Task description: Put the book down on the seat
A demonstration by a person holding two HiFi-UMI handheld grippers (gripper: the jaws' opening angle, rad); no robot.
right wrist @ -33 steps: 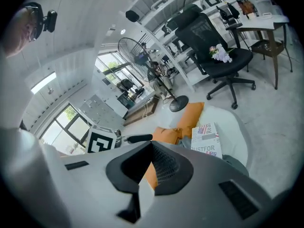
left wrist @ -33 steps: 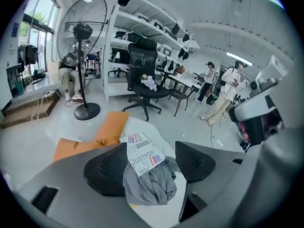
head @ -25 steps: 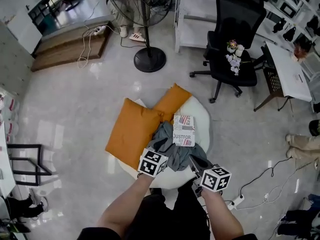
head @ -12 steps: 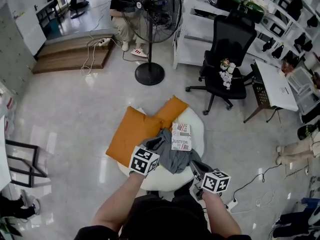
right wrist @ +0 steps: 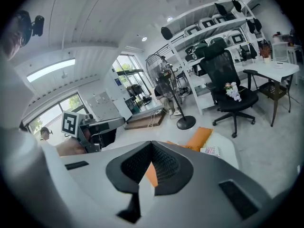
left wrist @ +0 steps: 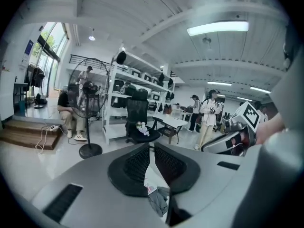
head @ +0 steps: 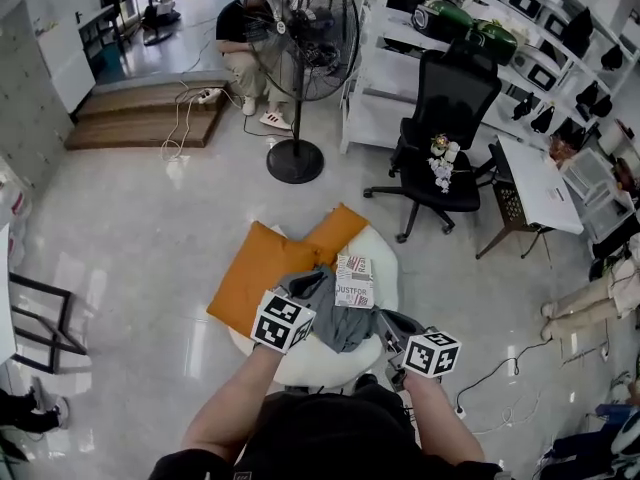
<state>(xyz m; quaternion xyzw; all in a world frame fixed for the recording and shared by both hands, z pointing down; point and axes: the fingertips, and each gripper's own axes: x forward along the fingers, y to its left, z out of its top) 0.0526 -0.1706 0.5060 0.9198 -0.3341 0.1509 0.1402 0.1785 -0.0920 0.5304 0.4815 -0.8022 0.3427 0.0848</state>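
Left gripper (left wrist: 152, 148): forearm stretched forward, held above the seat's near edge. Jaws closing, almost together, nothing between them.

Right gripper (right wrist: 152, 145): level beside it, off the seat's near right edge. Jaws pressed together, empty.

Grey cloth (head: 338, 320): crumpled at mid-seat.

Book (head: 354, 281): flat, cover up, partly on the cloth, toward the far right edge of the white seat (head: 388, 260); free of both grippers.

Risk, as judged: the uneven cloth beneath may let the book slide off that edge.

Orange cushions (head: 262, 273): left edge.
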